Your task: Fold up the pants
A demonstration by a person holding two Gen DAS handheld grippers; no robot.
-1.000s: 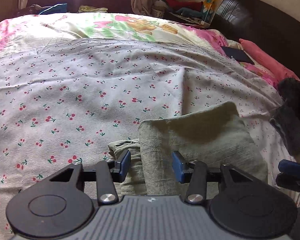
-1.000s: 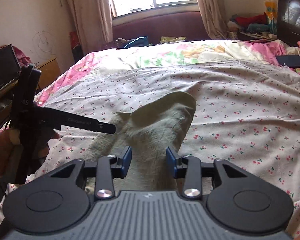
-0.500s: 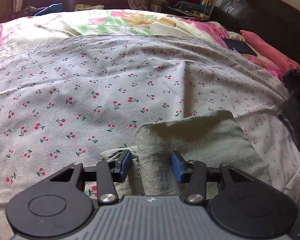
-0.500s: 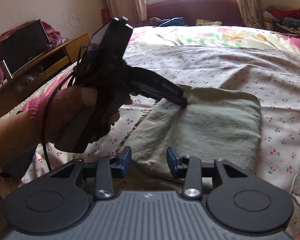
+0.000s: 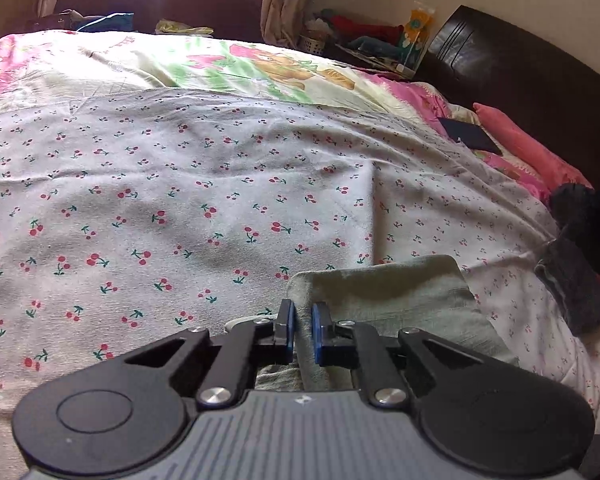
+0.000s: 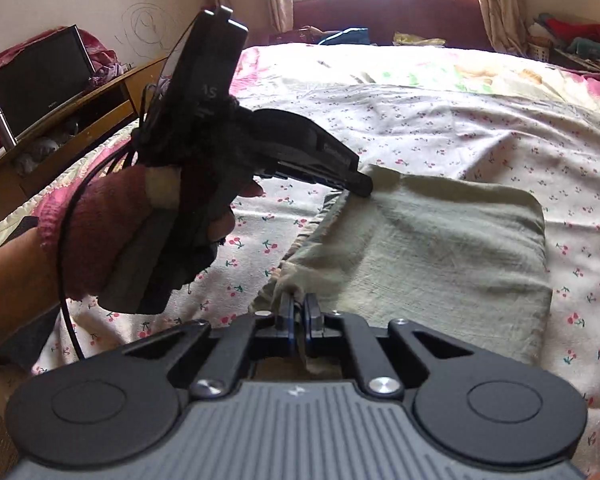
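The pale grey-green cotton pants point(image 6: 432, 256), folded into a rough rectangle, lie flat on the white bedsheet printed with small red cherries point(image 5: 172, 208), at 6 o'clock in the left wrist view and filling the centre to 3 o'clock in the right wrist view.

The left gripper point(image 5: 301, 330), black with blue pads, has just been closing; its jaws now pinch a thickness of the pants' edge between them, with only a narrow strip of cloth showing in the gap. From the right wrist view the same tool appears at 10 o'clock, gripped by a hand point(image 6: 100, 240) in a dark red knitted cuff, its tip on the far left corner of the pants.

The right gripper point(image 6: 299, 312) has also just been closing and is clamped tight on the bunched near-left corner of the pants, at 6 o'clock in its own view.

Beyond the sheet, at 12 o'clock, lies a bright floral and cartoon-print bedcover point(image 5: 236, 68). A dark brown headboard point(image 5: 532, 80) stands at 2 o'clock, with a pink pillow point(image 5: 524, 144) below it.
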